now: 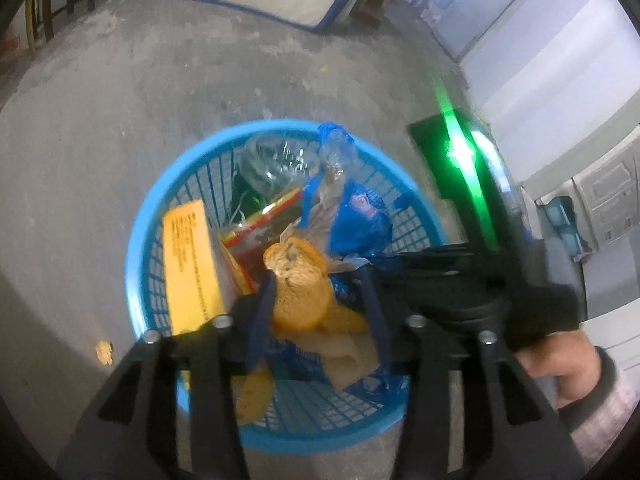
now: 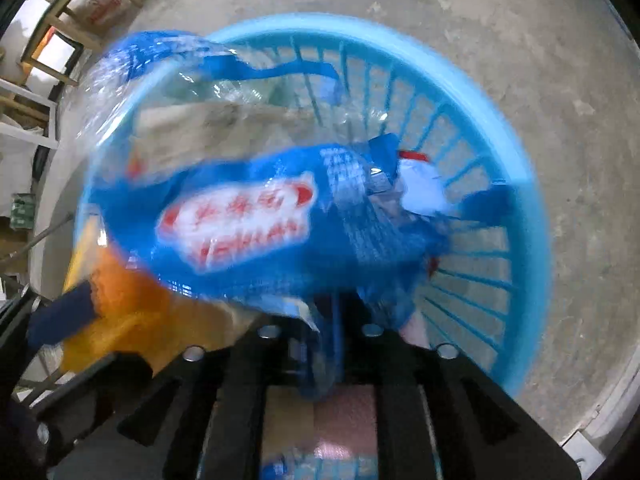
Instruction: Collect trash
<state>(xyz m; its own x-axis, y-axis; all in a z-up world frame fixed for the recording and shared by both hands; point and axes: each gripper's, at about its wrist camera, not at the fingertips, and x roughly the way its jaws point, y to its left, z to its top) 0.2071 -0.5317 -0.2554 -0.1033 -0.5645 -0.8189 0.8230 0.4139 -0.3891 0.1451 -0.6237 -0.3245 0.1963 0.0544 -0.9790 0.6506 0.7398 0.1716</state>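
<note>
A blue slatted plastic basket (image 1: 152,208) stands on the concrete floor and holds trash. My left gripper (image 1: 316,280) is over the basket with an orange peel (image 1: 298,280) between its spread fingers; whether it grips the peel is unclear. My right gripper (image 2: 336,312) is shut on a blue and clear plastic bag (image 2: 248,216) and holds it over the basket (image 2: 516,160). The peel (image 2: 124,304) shows at the left of the right wrist view. The right gripper and bag (image 1: 356,216) show in the left wrist view.
In the basket lie a yellow box (image 1: 190,264), a red wrapper (image 1: 260,220) and a clear plastic bottle (image 1: 276,164). A peel scrap (image 1: 104,353) lies on the floor at the left. A green object (image 1: 460,156) and white appliances (image 1: 600,192) stand at the right.
</note>
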